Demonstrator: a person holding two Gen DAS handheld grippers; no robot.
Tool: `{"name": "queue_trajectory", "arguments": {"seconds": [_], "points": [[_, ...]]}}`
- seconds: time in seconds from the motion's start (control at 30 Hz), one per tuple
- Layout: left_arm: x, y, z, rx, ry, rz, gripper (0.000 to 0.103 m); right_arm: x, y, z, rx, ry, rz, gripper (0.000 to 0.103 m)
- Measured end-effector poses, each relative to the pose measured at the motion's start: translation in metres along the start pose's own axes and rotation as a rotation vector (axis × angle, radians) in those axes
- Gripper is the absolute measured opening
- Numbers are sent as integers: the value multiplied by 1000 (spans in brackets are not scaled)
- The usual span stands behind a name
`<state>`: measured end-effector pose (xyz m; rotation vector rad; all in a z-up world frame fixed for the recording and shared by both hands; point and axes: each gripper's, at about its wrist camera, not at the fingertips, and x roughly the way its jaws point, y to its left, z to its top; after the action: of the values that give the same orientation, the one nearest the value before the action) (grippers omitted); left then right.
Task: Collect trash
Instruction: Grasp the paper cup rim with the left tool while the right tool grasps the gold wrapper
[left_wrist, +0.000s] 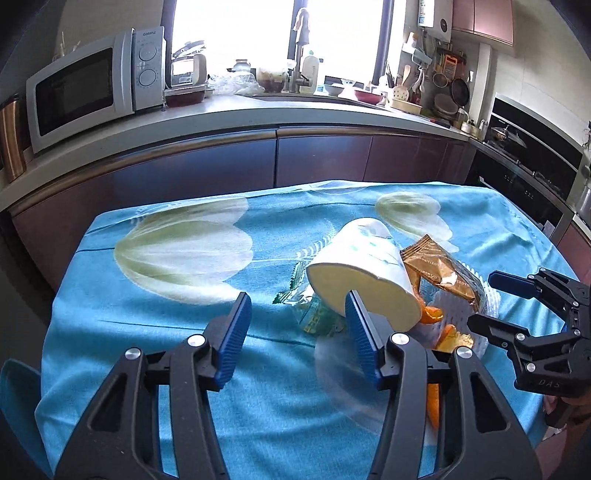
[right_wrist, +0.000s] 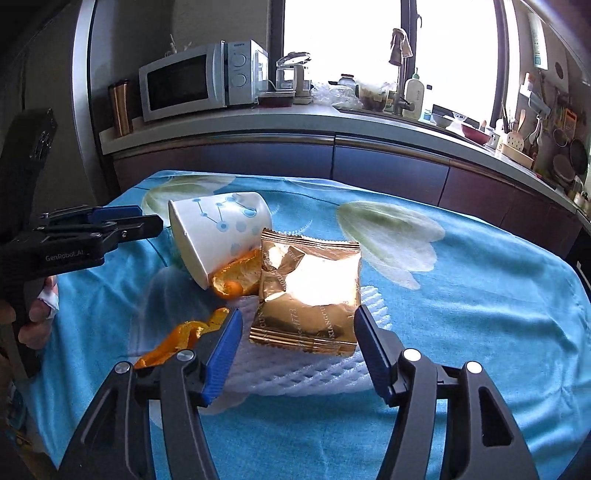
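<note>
A white paper cup (left_wrist: 364, 266) with blue dots lies tipped on its side on the blue tablecloth (left_wrist: 184, 325); it also shows in the right wrist view (right_wrist: 218, 229). A gold snack wrapper (right_wrist: 310, 295) lies on white foam netting (right_wrist: 295, 373), with orange peel (right_wrist: 181, 339) beside it. A green clear wrapper (left_wrist: 314, 314) lies under the cup. My left gripper (left_wrist: 299, 332) is open, its right finger just in front of the cup's mouth. My right gripper (right_wrist: 295, 350) is open, its fingers either side of the gold wrapper's near edge.
The table stands before a kitchen counter (left_wrist: 221, 110) with a microwave (left_wrist: 92, 88), sink tap (left_wrist: 301, 55) and utensils. An oven and stove (left_wrist: 524, 162) are at the right. The cloth hangs over the table edges.
</note>
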<state>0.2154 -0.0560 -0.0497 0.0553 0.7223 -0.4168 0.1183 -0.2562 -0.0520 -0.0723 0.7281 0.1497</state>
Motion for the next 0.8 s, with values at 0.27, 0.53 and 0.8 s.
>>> {"name": "queue_trajectory", "arguments": {"seconds": [0.27,0.53,0.8], "points": [[19,-10,9,37,23,-40,32,2,-8,2,5,12,0,46],[16,-19,7,62,5,-53,11,1,-14,2,9,11,18,23],[1,-24,2,64,-20,-57,5,-8,-18,5,23,-30,20,9]]}}
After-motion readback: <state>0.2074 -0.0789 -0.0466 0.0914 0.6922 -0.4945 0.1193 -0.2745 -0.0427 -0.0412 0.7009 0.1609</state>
